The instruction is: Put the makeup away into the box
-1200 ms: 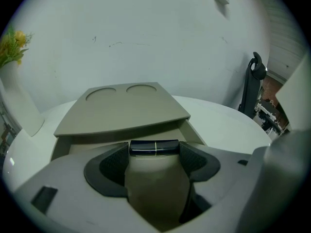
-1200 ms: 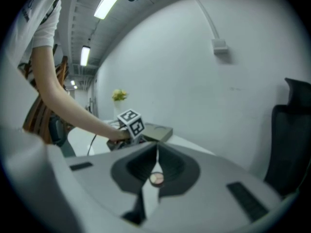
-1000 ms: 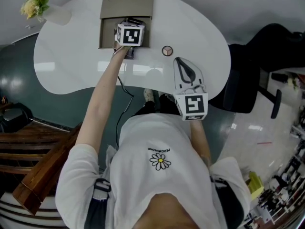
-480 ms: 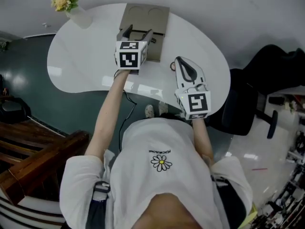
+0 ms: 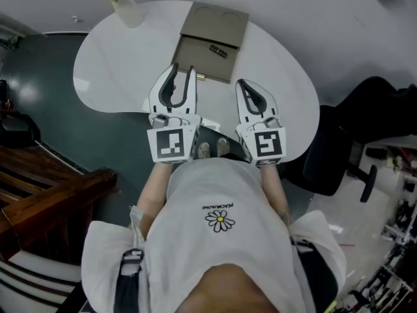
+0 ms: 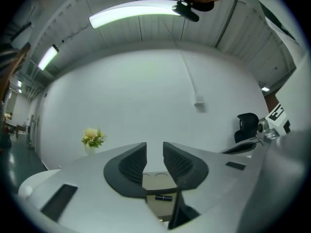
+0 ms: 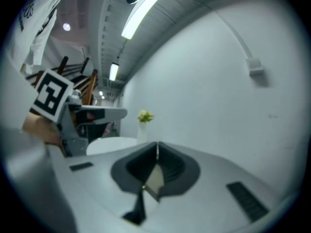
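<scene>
The tan box (image 5: 207, 56) lies open on the white table (image 5: 124, 70), lid folded back. A dark makeup stick (image 5: 218, 50) rests inside it, and in the left gripper view the stick (image 6: 164, 197) shows in the box (image 6: 156, 178) beyond the jaws. My left gripper (image 5: 182, 69) hangs above the table's near edge, short of the box. Its jaws are closing with a gap still between them (image 6: 154, 155) and nothing in it. My right gripper (image 5: 240, 82) is beside it, to the right, jaws shut (image 7: 157, 148) and empty.
A vase of yellow flowers (image 5: 124, 2) stands at the table's far left. A black chair (image 5: 365, 129) is to the right of the table. Dark wooden furniture (image 5: 39, 194) sits on the floor at the left. A white wall rises behind the table.
My left gripper has come up out of the box and back toward the body, its jaws narrowing; the dark stick stays in the box. The right gripper has risen a little.
</scene>
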The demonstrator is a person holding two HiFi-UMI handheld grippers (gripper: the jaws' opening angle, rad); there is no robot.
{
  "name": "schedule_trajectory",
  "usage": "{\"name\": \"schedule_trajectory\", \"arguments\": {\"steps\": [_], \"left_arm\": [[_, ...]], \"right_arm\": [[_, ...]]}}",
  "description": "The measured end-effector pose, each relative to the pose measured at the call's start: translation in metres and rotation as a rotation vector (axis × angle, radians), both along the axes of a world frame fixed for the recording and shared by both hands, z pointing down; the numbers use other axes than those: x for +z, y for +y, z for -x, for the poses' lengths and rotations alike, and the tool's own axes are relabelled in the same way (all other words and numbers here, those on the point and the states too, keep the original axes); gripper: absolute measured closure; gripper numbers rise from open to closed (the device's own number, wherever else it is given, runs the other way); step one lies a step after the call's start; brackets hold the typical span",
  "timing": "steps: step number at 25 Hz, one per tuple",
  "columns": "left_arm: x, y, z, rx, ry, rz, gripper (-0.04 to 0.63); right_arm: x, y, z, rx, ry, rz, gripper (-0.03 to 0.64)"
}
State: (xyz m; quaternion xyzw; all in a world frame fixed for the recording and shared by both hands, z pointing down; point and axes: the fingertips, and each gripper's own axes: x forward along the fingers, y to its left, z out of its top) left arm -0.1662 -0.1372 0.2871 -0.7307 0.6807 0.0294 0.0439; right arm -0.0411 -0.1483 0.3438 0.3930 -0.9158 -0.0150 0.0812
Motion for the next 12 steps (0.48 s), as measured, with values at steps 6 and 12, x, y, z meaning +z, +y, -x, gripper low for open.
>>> {"name": "schedule_trajectory", "arguments": {"steps": [6,12], "left_arm": [[0.017,0.038,0.008,-0.115,0.021,-0.002,0.575],[0.025,0.04,0.008,-0.122,0.05,0.038,0.577]], "right_arm": [[-0.003,0.009,0.011,-0.033,-0.013,0.0,0.586],[-0.006,0.013,0.006,-0.03,-0.026,0.001,0.586]]}}
